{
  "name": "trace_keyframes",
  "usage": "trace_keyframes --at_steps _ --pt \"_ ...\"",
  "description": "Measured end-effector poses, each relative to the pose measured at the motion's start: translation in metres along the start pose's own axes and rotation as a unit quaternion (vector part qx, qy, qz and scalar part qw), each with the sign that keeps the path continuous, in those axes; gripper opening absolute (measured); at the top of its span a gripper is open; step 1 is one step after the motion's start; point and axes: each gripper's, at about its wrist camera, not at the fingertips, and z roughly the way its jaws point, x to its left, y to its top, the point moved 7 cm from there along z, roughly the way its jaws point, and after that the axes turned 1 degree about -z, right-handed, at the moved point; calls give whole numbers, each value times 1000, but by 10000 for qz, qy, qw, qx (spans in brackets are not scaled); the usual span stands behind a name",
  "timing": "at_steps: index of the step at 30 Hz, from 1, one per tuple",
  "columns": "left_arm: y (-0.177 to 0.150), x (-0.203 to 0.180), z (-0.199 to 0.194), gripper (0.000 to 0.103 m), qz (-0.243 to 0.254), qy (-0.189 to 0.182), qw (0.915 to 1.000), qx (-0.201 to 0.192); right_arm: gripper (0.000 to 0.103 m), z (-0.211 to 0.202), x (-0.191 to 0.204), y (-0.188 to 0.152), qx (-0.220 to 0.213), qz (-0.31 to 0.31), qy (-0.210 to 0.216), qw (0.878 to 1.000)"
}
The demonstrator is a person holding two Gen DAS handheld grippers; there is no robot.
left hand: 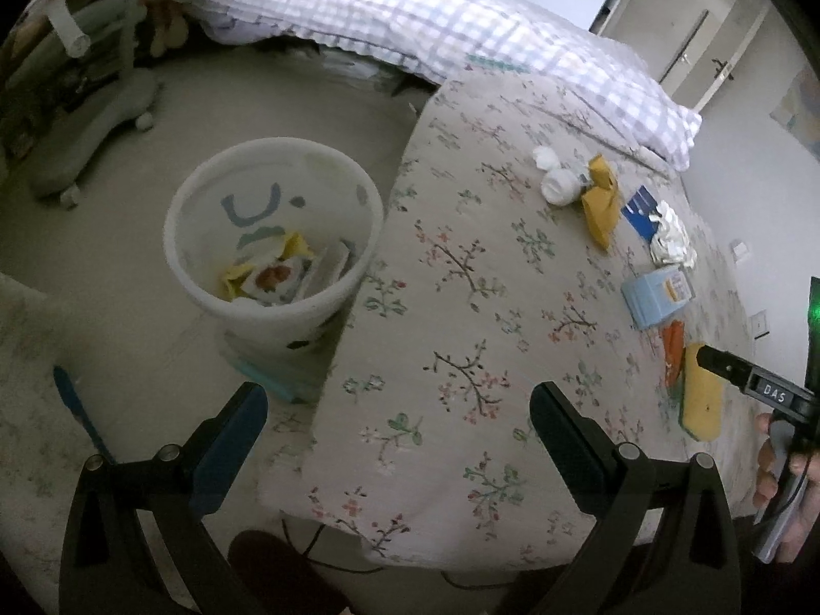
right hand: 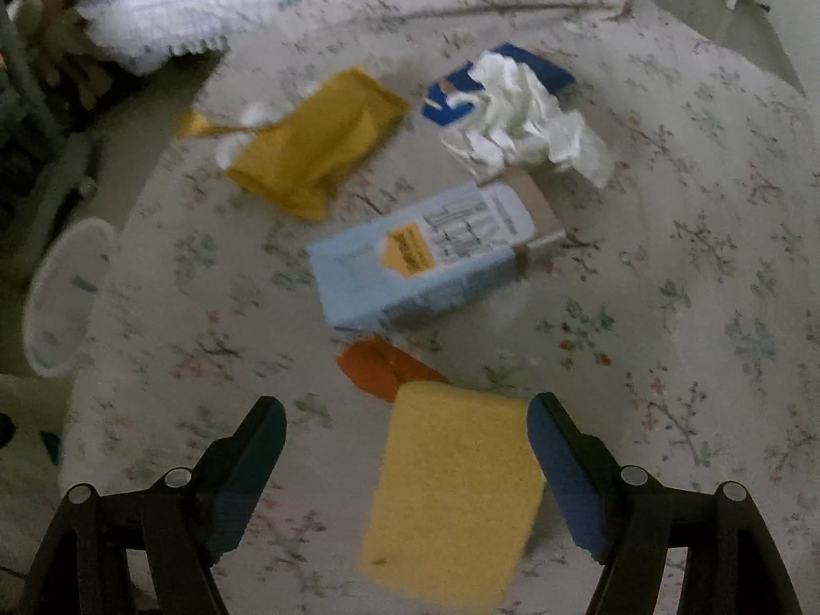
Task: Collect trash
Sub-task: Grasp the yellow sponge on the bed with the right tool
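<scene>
Yellow sponge (right hand: 451, 502) between wide-open right gripper (right hand: 407, 441) fingers, ungripped.

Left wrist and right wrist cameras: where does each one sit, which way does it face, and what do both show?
Left wrist: sits on the left gripper, looks steeply down over the bed's edge to the white bin on the floor; its two open fingers show, and the right gripper with a hand at the right.
Right wrist: sits on the right gripper, looks down on the bed; its open fingers stand either side of the yellow sponge.
Shared: sponge, light blue box, crumpled tissue, mustard bag, bin.
</scene>
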Motion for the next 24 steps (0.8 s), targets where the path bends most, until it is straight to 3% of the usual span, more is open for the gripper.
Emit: trace_keyframes --at_steps 2,9,17,21,24 --pt "-2 -5 2 103 73 11 10000 35 81 2 -2 -2 19 -61 -122 9999" --pt "-6 -15 9 103 235 33 9996 134 83 -17 -12 -3 -192 53 39 9998" --pt "-8 -28 11 103 337 10 9993 187 82 22 -21 -28 610 72 -18 9981" --pt "-8 -36 11 103 396 -20 9990 193 56 16 -20 -30 626 109 276 9976" --pt "-8 -45 12 103 451 -62 9988 204 49 8 -20 -35 673 137 474 9965"
